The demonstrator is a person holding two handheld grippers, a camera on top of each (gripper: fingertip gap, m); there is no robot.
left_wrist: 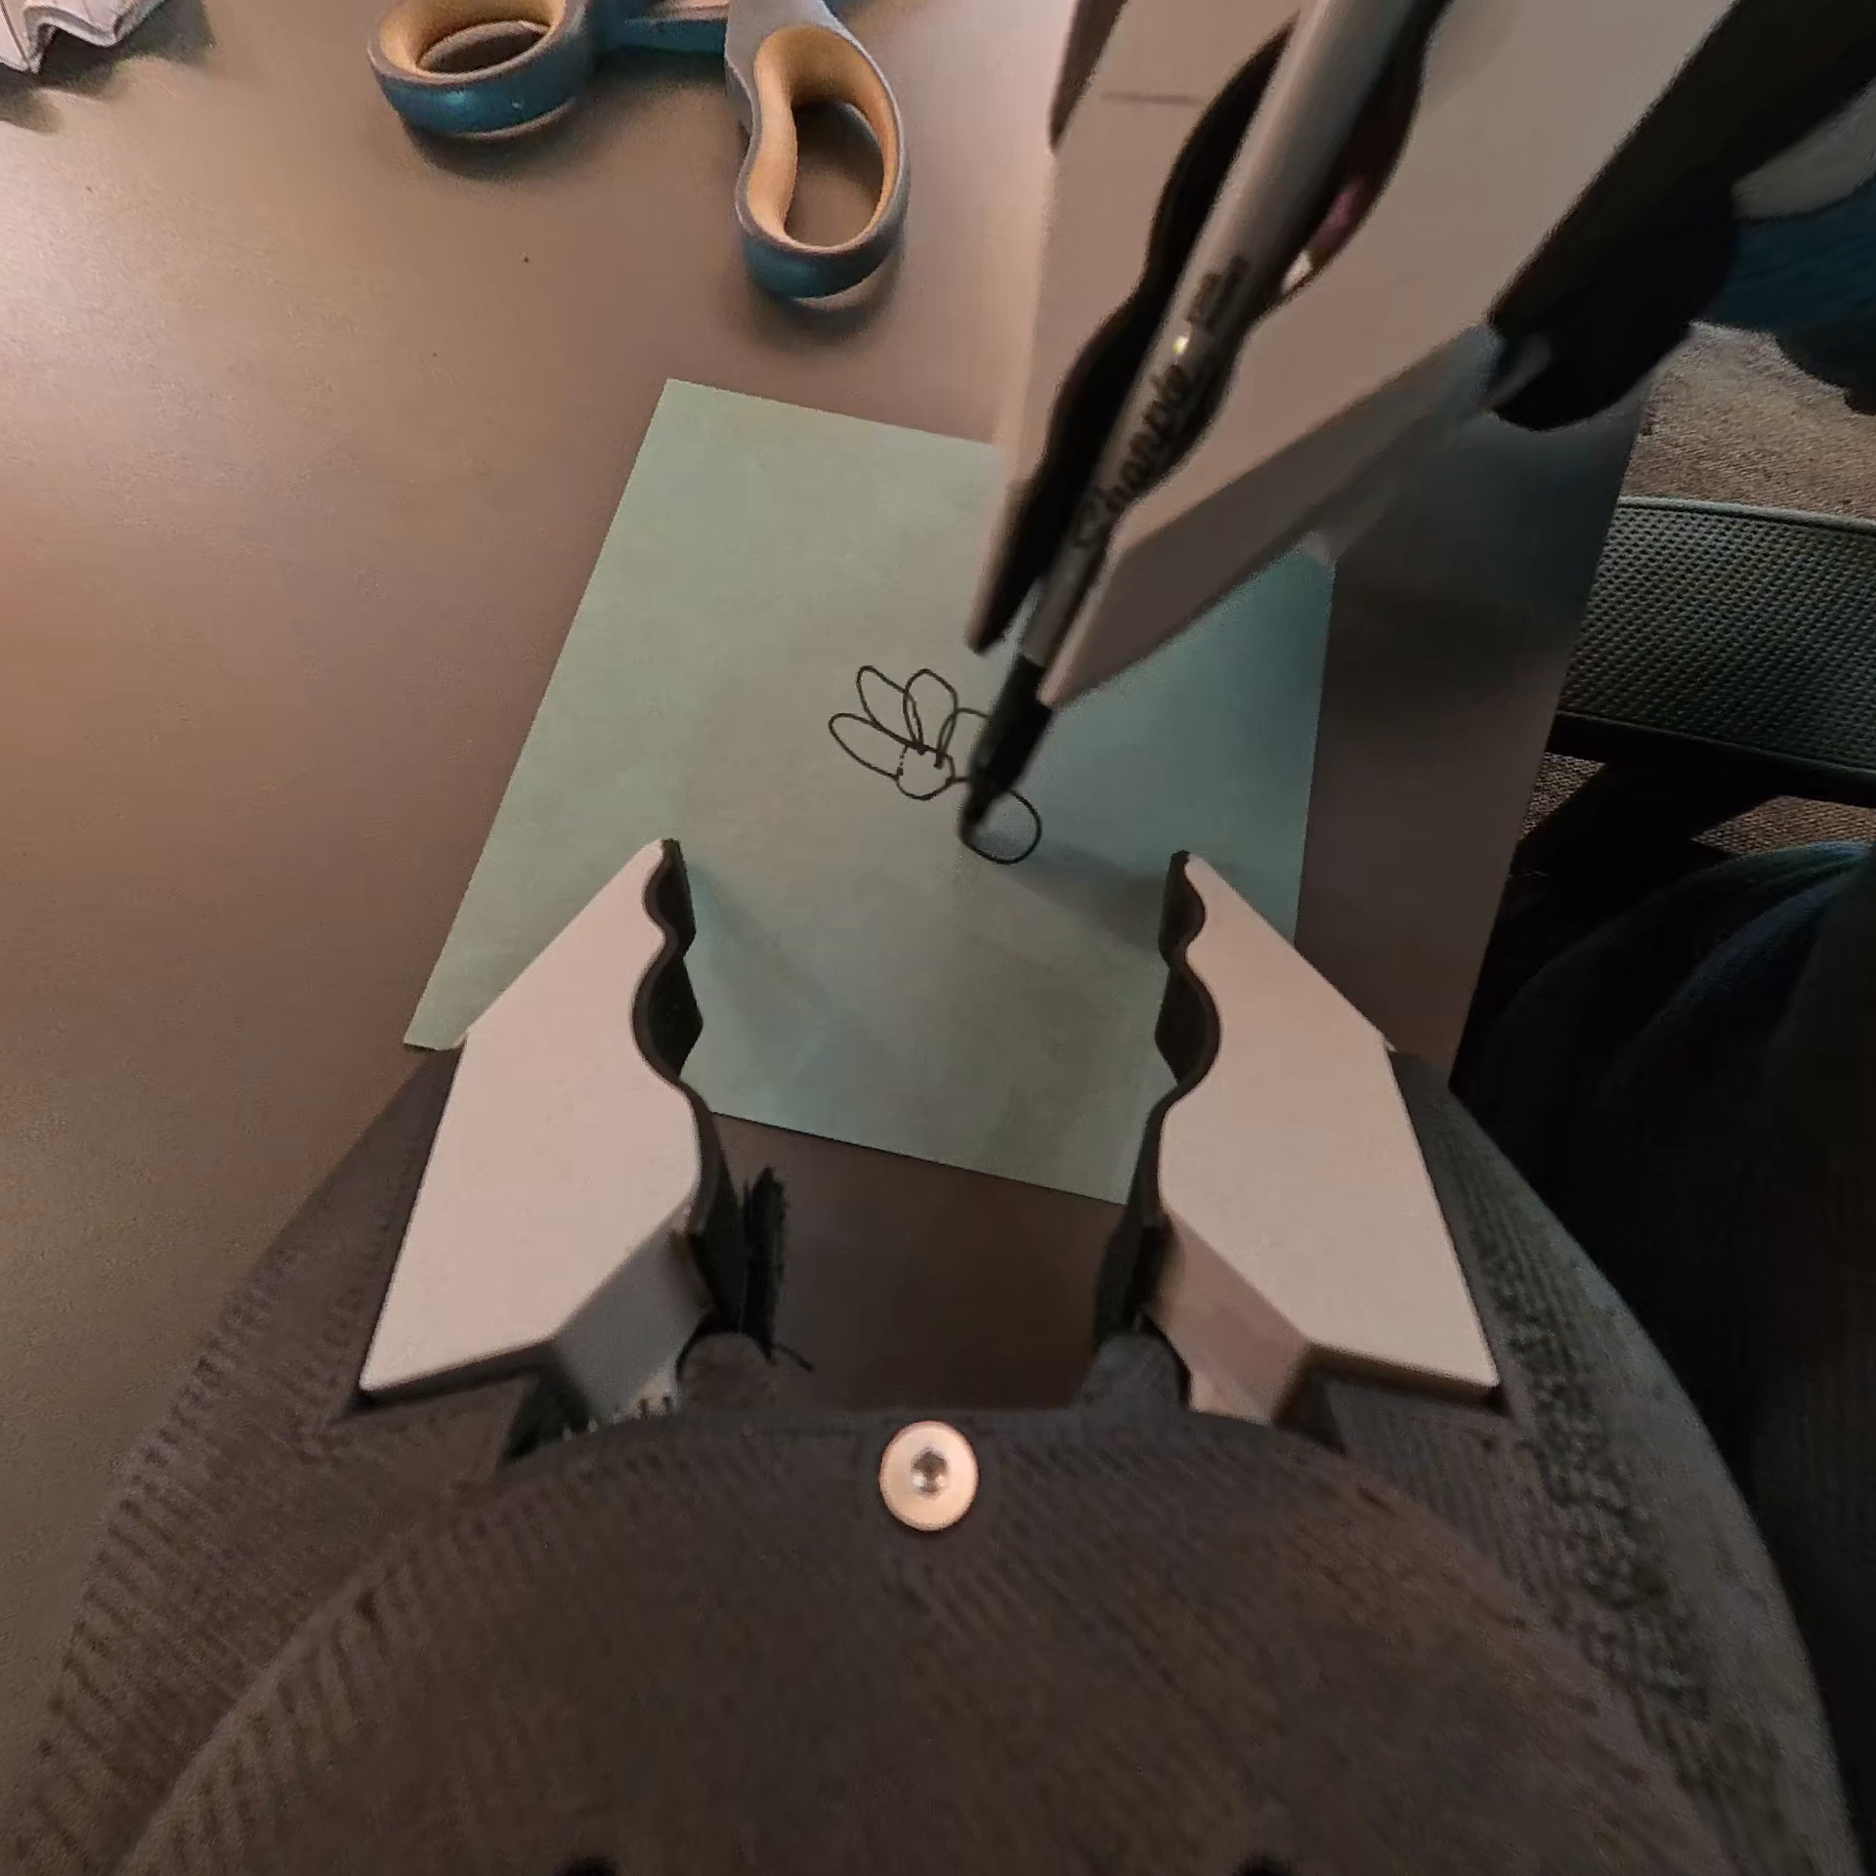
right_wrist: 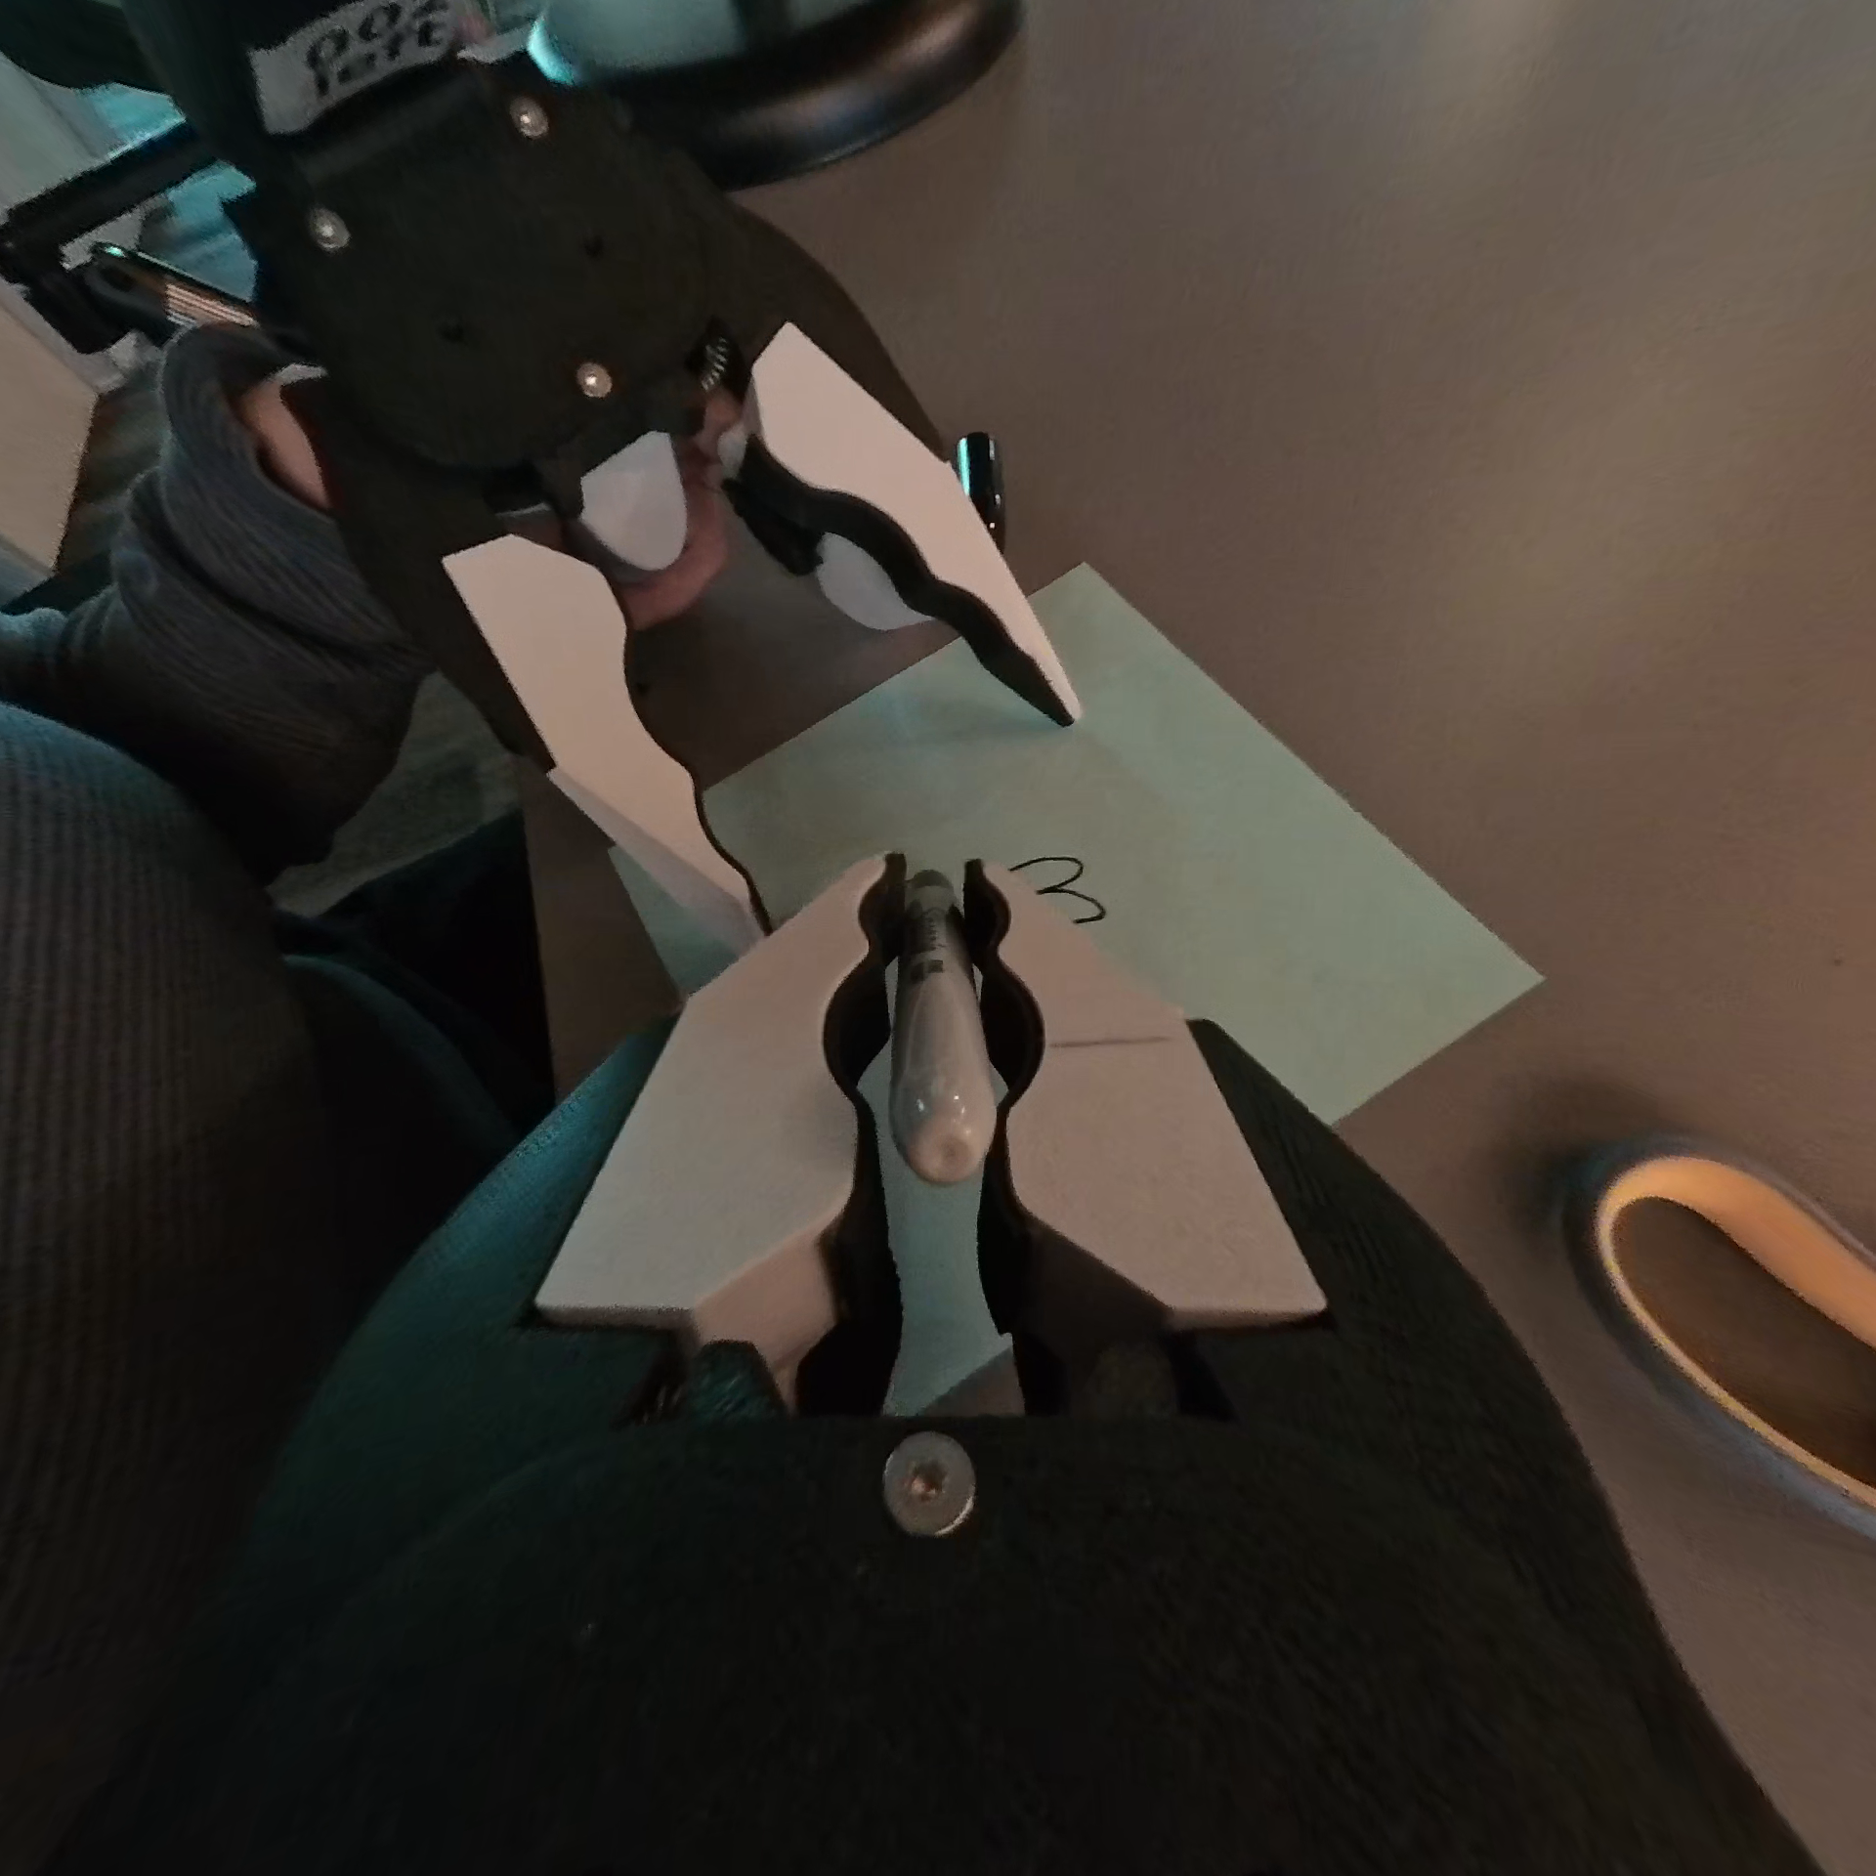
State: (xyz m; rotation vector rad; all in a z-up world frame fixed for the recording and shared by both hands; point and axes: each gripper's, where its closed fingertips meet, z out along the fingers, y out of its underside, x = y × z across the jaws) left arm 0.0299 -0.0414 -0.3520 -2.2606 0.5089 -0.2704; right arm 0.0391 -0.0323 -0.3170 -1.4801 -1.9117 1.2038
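Green paper (left_wrist: 772,975) lies flat on a brown table (left_wrist: 254,609), with a black flower drawing (left_wrist: 914,746) on it.

Right gripper (right_wrist: 926,873) squeezes a grey marker (right_wrist: 929,1035) between its two fingers, and in the left wrist view the marker's black tip touches the paper beside a small round loop. Left gripper (left_wrist: 922,858) has its fingers spread wide and holds nothing; one fingertip rests on the paper near its edge. Blue scissors (left_wrist: 812,173) lie farther off on the table. I think the paper could slide if that fingertip lifts, and then the line would go wobbly. Pushing too hard might make the marker slip in the fingers.
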